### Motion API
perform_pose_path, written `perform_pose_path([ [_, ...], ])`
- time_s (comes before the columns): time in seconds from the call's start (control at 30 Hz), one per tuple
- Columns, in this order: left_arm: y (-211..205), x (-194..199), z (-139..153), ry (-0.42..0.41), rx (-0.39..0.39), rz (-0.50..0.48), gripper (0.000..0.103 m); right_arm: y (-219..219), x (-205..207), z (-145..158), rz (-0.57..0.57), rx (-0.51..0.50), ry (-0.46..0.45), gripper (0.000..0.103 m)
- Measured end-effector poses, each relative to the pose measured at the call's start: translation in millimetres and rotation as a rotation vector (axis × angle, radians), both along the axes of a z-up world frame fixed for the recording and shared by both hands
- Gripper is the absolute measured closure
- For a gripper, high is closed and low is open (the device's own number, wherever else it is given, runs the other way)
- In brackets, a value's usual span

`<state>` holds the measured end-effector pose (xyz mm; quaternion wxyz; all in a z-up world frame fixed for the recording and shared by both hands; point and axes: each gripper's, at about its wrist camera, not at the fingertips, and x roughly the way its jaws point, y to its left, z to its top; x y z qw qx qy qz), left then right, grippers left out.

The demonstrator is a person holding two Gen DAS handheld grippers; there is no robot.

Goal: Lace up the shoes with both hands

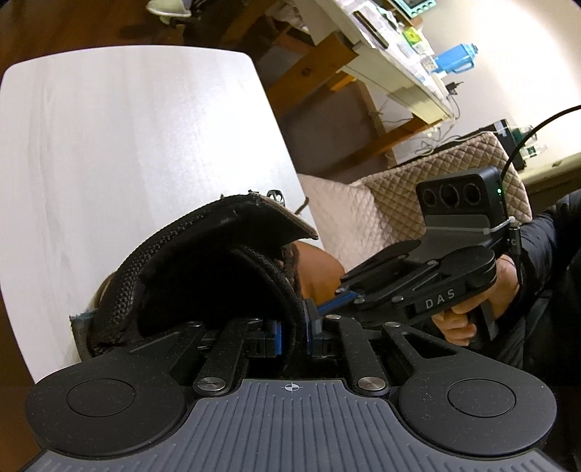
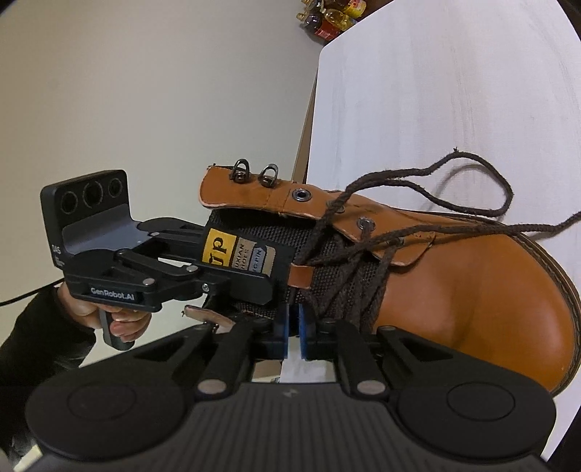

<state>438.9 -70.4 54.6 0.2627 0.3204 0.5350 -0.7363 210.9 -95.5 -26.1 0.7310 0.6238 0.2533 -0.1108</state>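
Observation:
A tan leather boot (image 2: 472, 290) lies on its side on the white table (image 2: 435, 90), toe to the right. Its dark brown lace (image 2: 435, 174) is threaded through the lower eyelets, and the loose ends trail over the table. My left gripper (image 2: 261, 268) comes in from the left, shut on the black mesh tongue (image 2: 326, 247) by its label. In the left wrist view the tongue (image 1: 218, 232) sits between the left gripper's (image 1: 294, 330) blue pads. My right gripper (image 2: 294, 332) has its pads almost together beside the lace crossings. What its tips pinch is hidden.
Two metal lace hooks (image 2: 241, 169) stand on the boot's upper flap. A quilted beige cushion (image 1: 435, 170) and a cluttered wooden desk (image 1: 381, 47) lie beyond the table's edge. Bottles (image 2: 330, 14) stand past the far corner. A hand (image 1: 472, 308) holds each gripper's handle.

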Motion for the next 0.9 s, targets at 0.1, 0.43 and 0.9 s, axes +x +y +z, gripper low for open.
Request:
perform_pose_path([
  [0.1,1.2,0.1,2.3,-0.002,-0.005,0.001,0.092,2.9,17.9,-0.8,0.000,-0.002,-0.003,0.093],
  [0.43,8.8,1.1,6.8,-0.043,-0.037,0.013,0.091,6.0,12.8,11.2,0.089,0.111,-0.065,0.103],
  [0.9,15.3,0.9,13.5,-0.068,-0.056,0.056,0.088,-11.1,20.9,-12.8,0.025,0.105,-0.041,0.085],
])
